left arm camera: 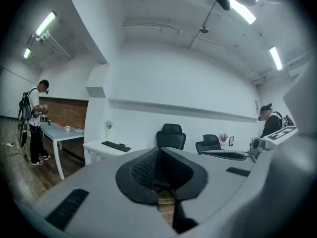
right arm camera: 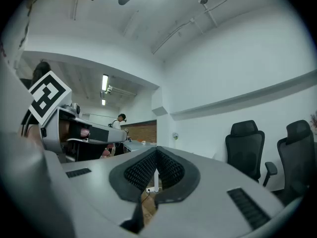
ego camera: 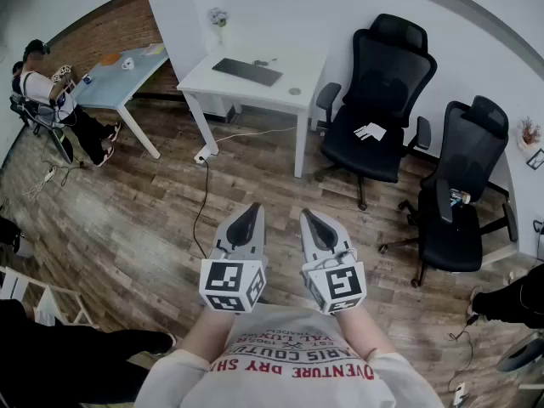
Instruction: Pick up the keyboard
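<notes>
Two grippers were held side by side above the wooden floor [ego camera: 127, 219], well apart from all furniture. The left gripper [ego camera: 250, 211] had its jaws pressed together with nothing between them, and the right gripper [ego camera: 314, 217] also had its jaws pressed together on nothing. Each one carried a cube with black and white square markers.

Much open floor lay between the grippers and the white desk [ego camera: 293, 75], and only a thin dark cable [ego camera: 202, 202] crossed it, running from the desk's left front leg toward the person. To the right of the desk, two black chairs stood close to each other: the nearer chair [ego camera: 463, 185] and the farther chair [ego camera: 378, 83], which had a white paper [ego camera: 371, 131] on its seat. To the left, a pale blue table [ego camera: 106, 83] stood beside the desk, and another person [ego camera: 42, 92] was at its far end.

Little writing could be read. The shirt [ego camera: 297, 364] of the person with the grippers had red print, seen upside down, where "DRY" was clear and the other words were cut off.

The keyboard [ego camera: 247, 71] was black, long, flat and thin. It lay about in the middle of the tabletop, a little toward the left edge and slanted to the front edge, with bare white surface around it.
</notes>
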